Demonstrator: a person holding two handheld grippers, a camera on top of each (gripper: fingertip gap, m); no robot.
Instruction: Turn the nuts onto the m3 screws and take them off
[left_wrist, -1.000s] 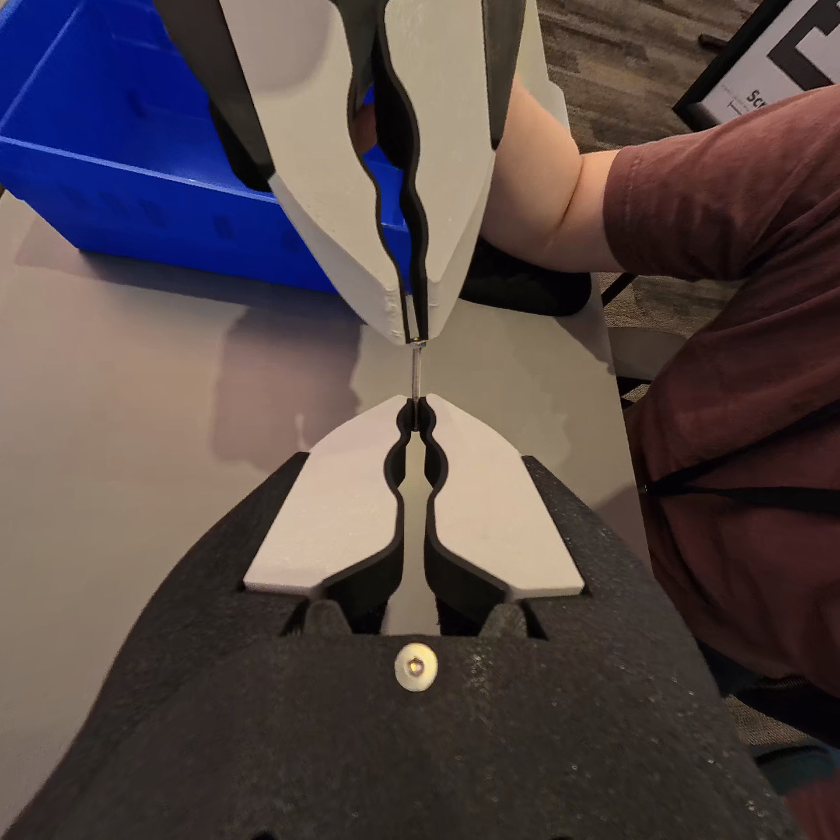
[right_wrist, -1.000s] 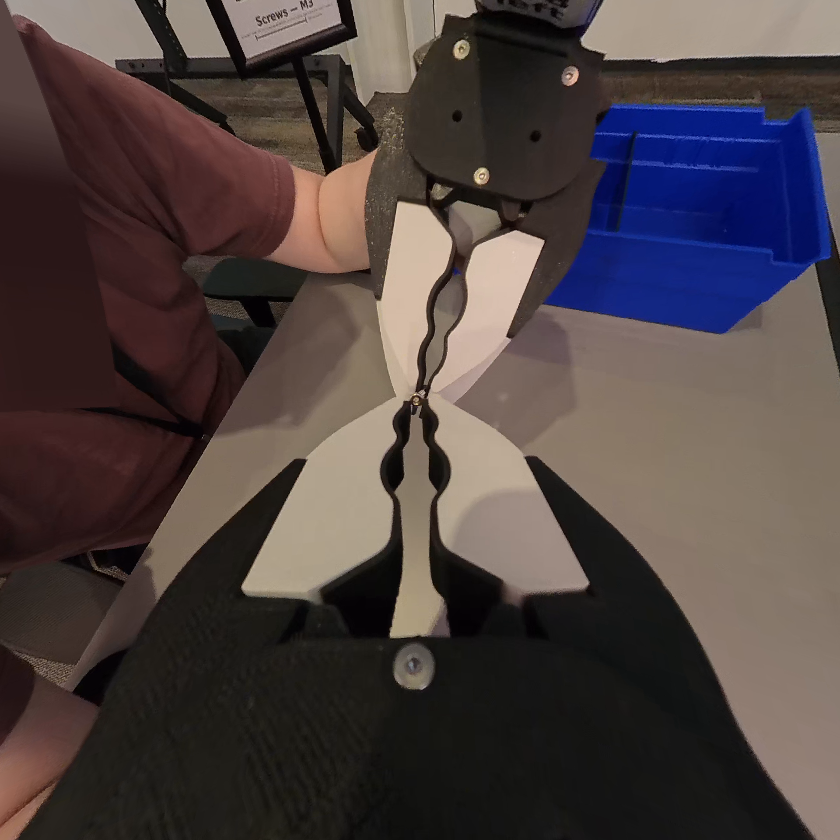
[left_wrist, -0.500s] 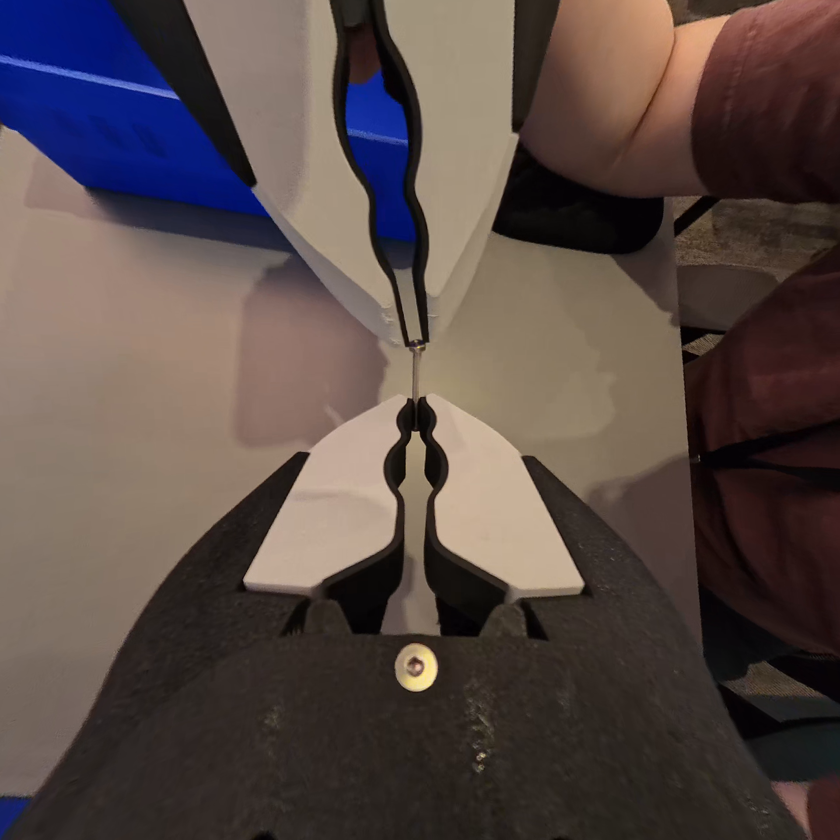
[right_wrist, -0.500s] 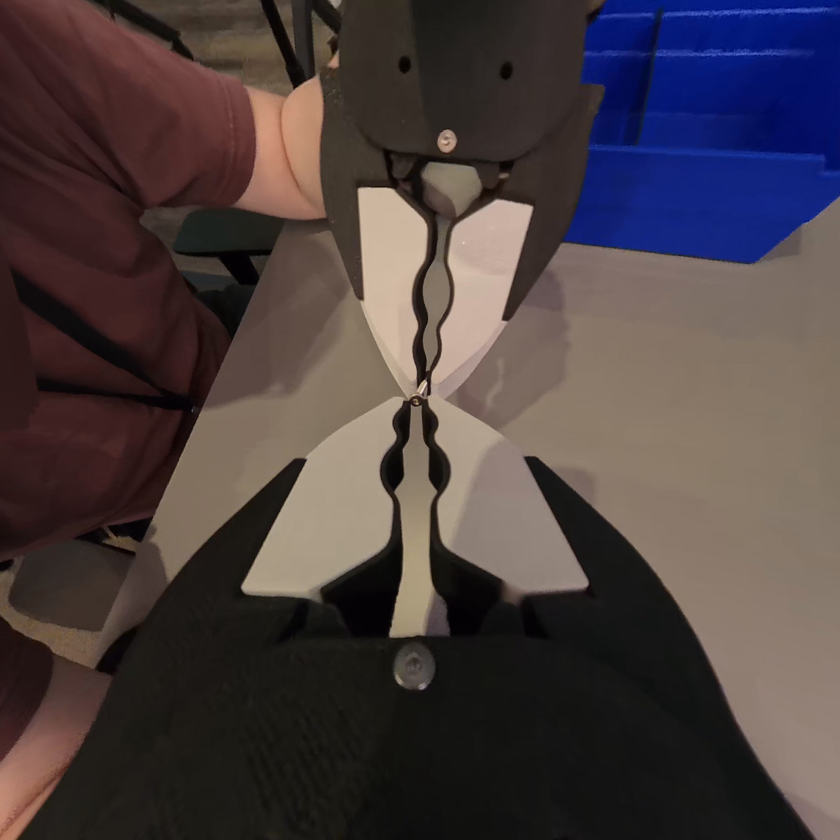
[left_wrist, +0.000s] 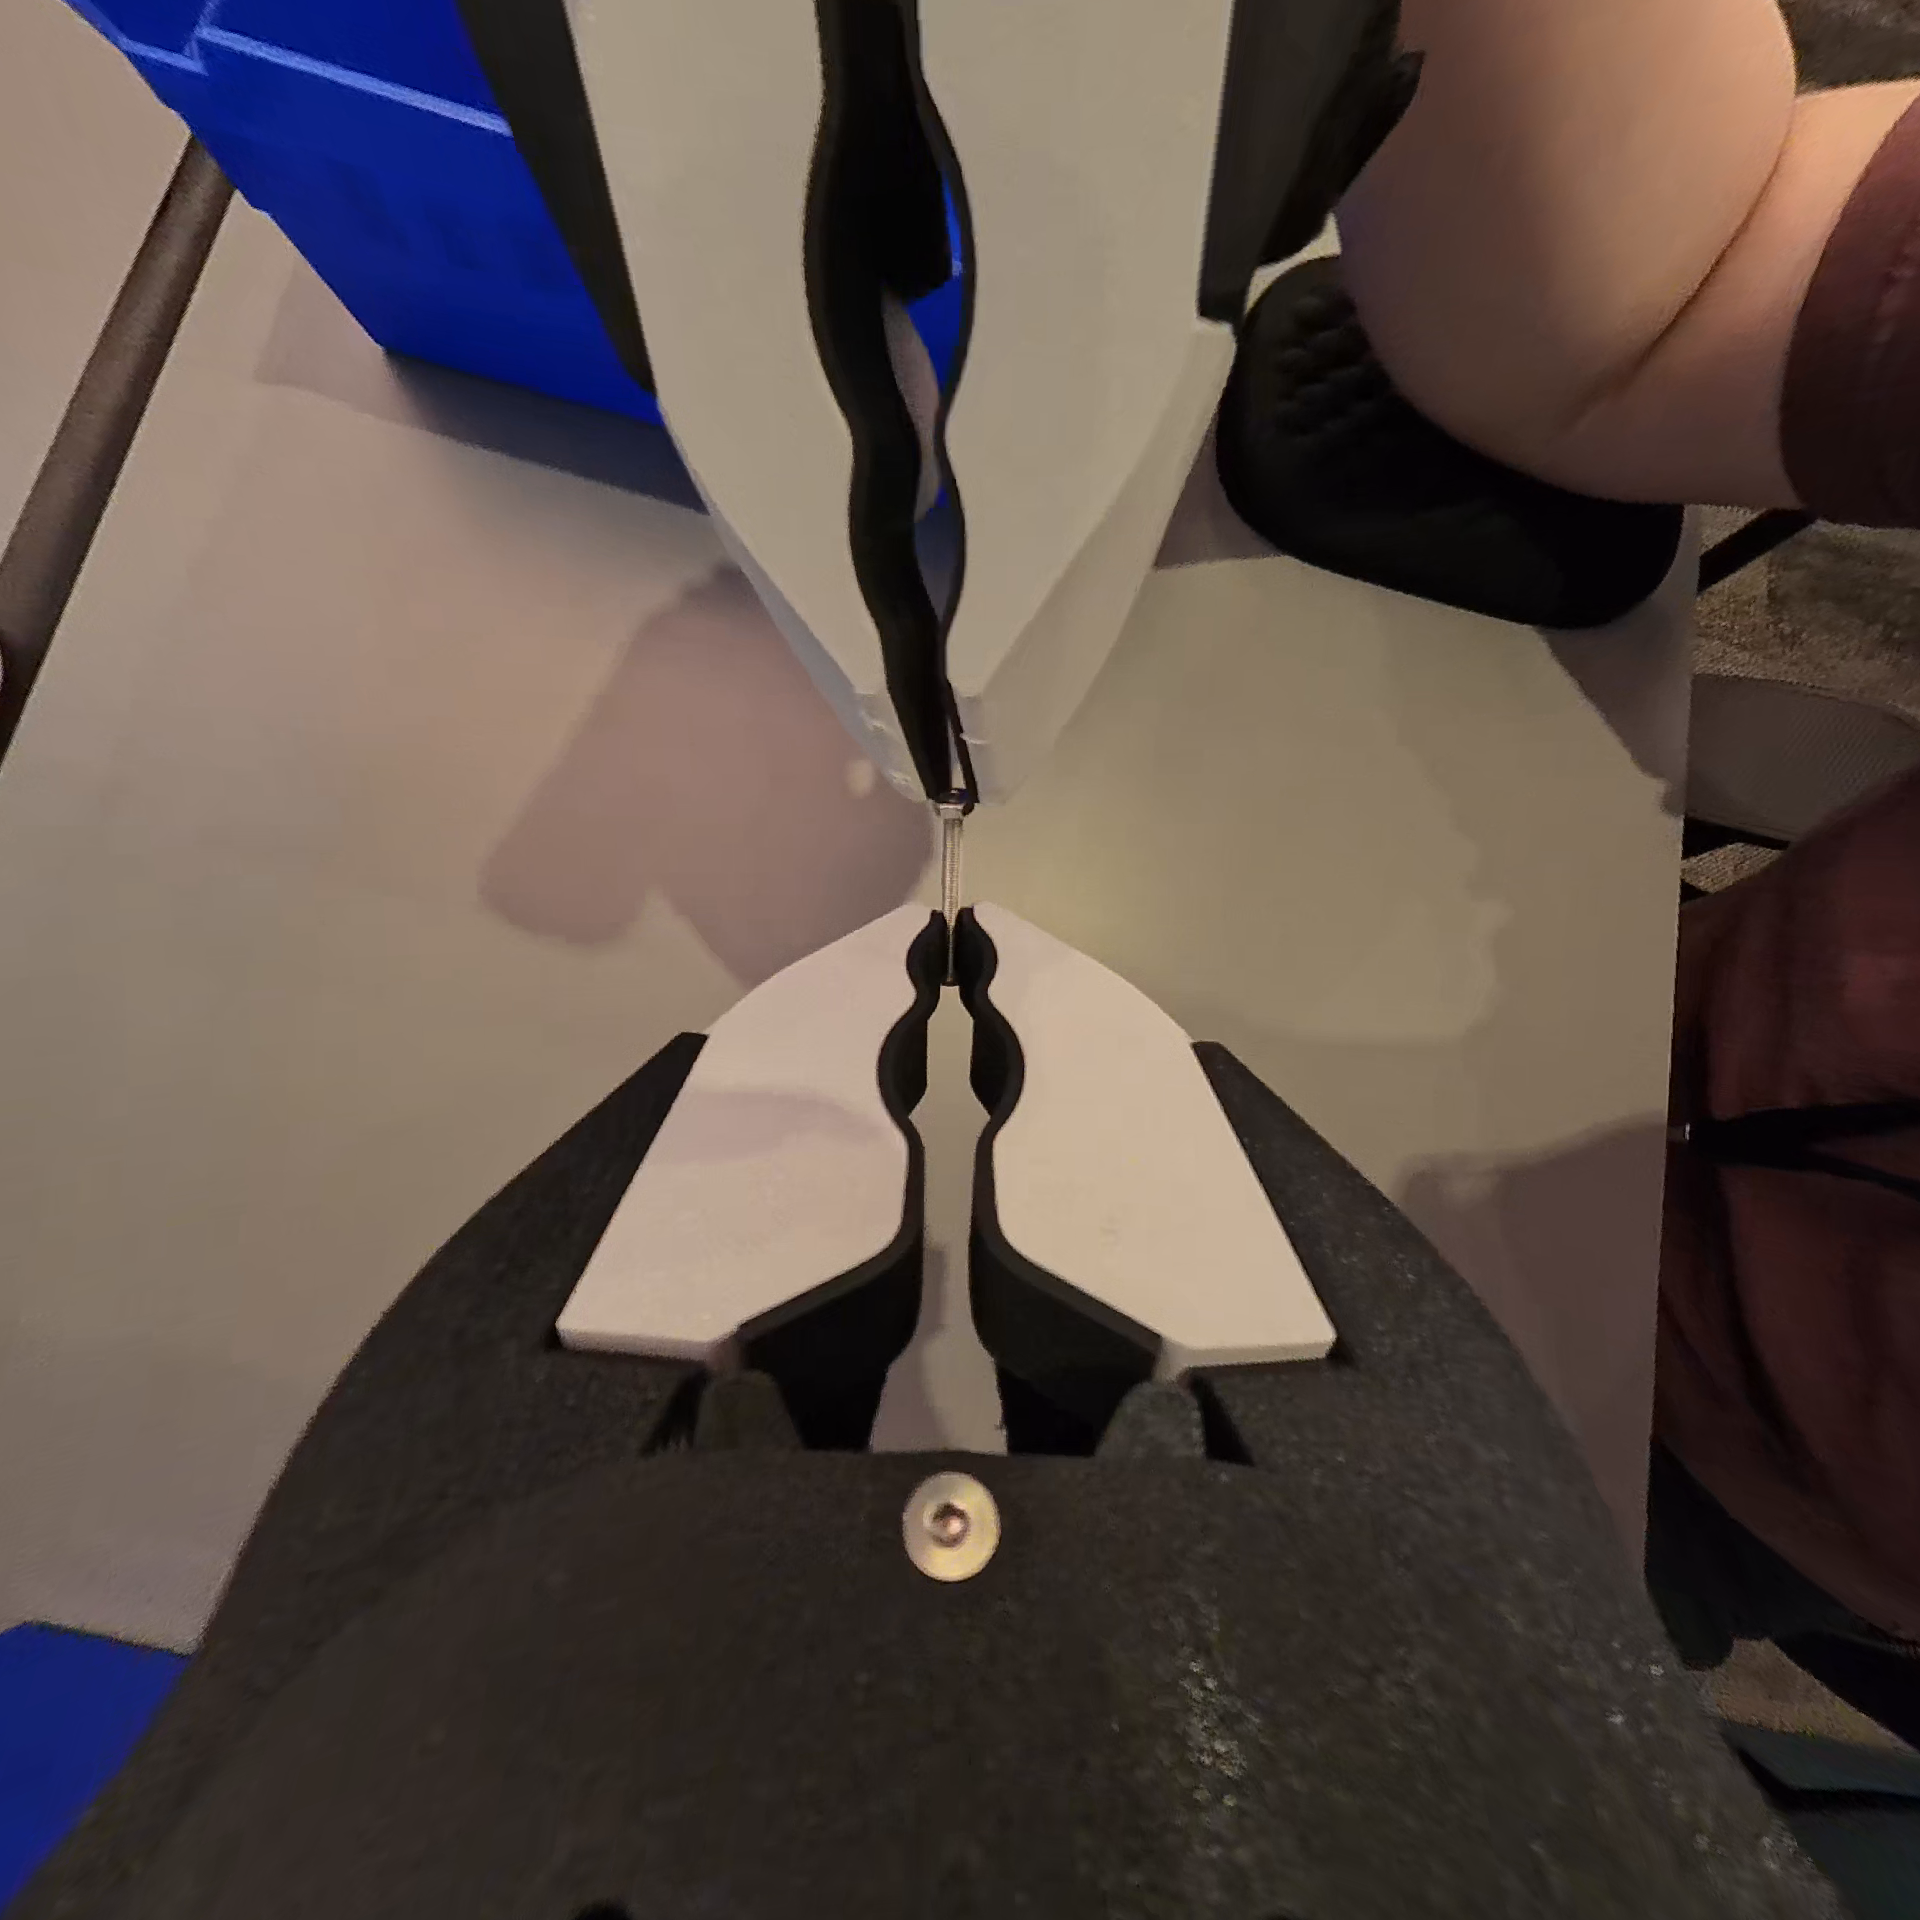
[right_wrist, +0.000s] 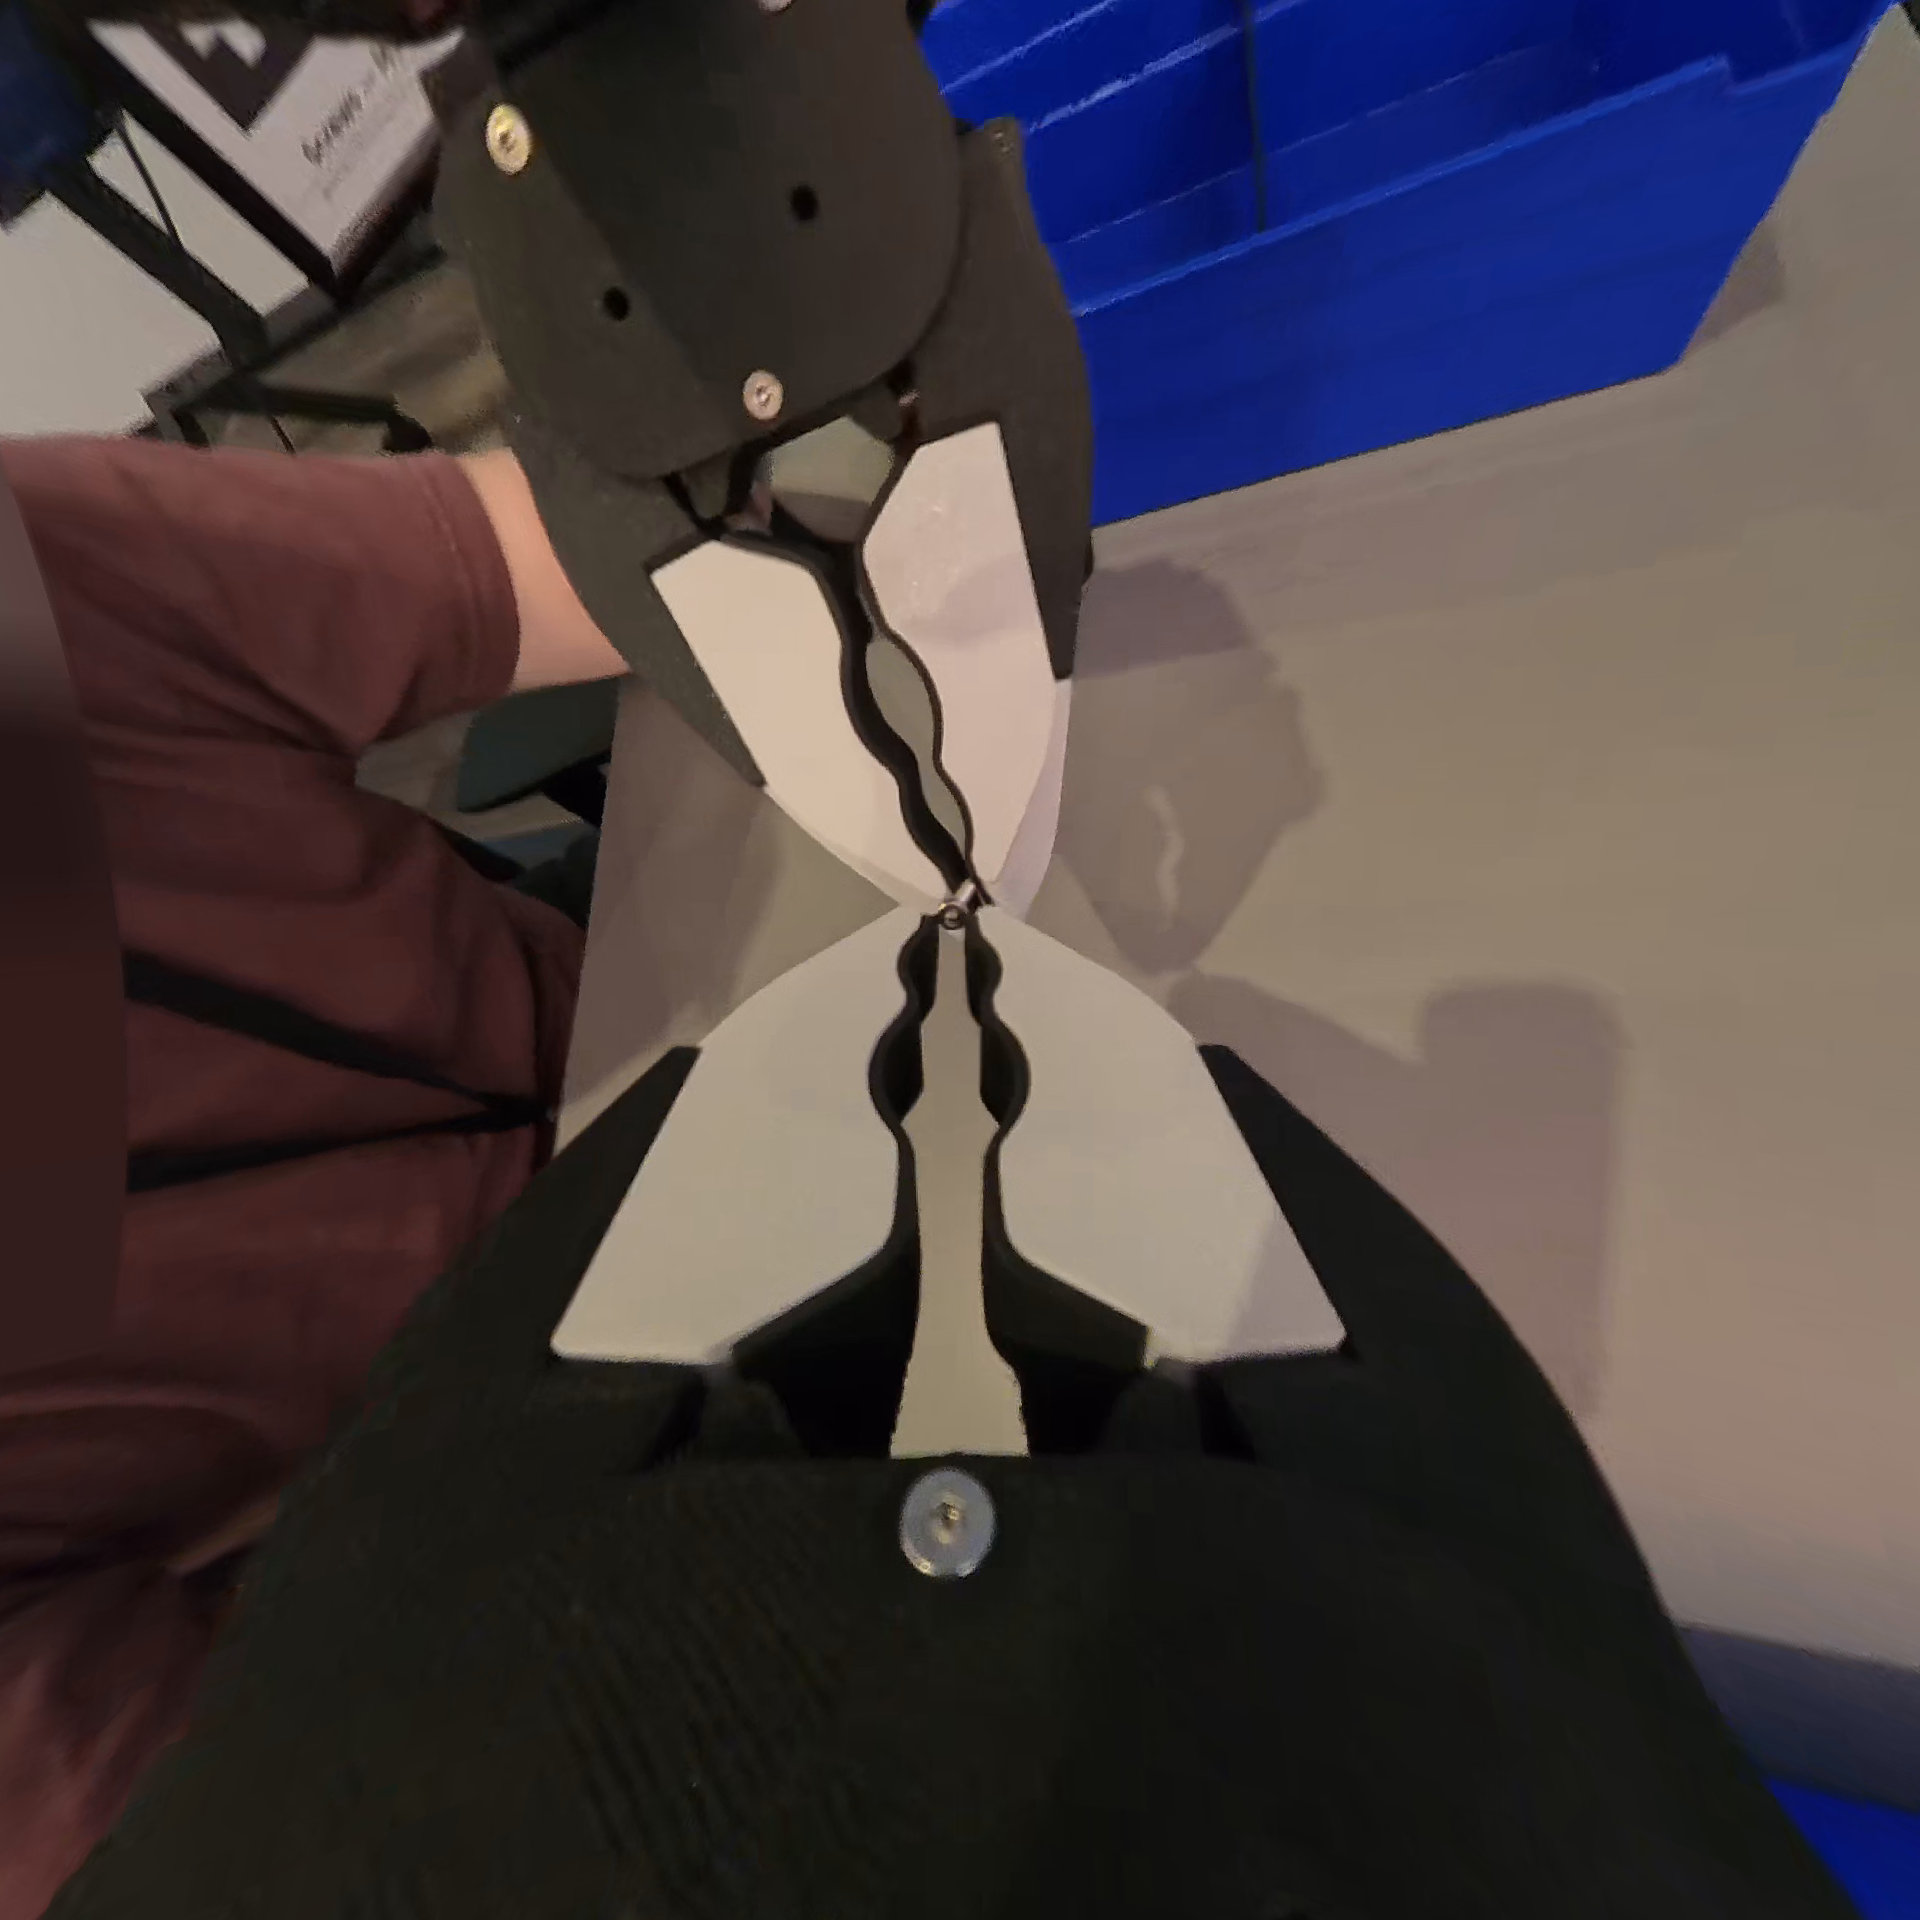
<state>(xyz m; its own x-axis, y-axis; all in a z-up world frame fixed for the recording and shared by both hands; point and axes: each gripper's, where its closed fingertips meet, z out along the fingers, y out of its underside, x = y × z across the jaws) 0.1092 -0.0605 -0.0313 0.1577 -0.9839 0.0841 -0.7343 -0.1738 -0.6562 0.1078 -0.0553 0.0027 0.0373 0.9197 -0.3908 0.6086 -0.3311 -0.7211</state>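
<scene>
In the left wrist view my left gripper (left_wrist: 951, 920) is shut on a thin silver M3 screw (left_wrist: 951, 868) that sticks out forward from its tips. My right gripper (left_wrist: 954, 792) comes in from above, tip to tip, shut on a small nut (left_wrist: 950, 798) at the screw's far end. In the right wrist view my right gripper (right_wrist: 951, 930) pinches the nut (right_wrist: 950, 914) at its tips. The left gripper (right_wrist: 966, 883) leans in from the upper left with the screw (right_wrist: 969, 894) seen almost end-on. Both are held above the grey table (left_wrist: 312, 935).
A blue divided bin (left_wrist: 364, 208) stands on the table behind the grippers and also shows in the right wrist view (right_wrist: 1351, 208). A person's arm (left_wrist: 1610, 260) and maroon shirt (right_wrist: 260, 727) are at the table edge. A black armrest (left_wrist: 1434, 468) is beside it. A framed sign (right_wrist: 312, 135) stands behind. My left and right fingertips are right by each other.
The right gripper has rolled around the screw's axis, so the left gripper and bin now look tilted in its view. The grippers have drawn closer to the cameras. Both stay shut, tips together.
</scene>
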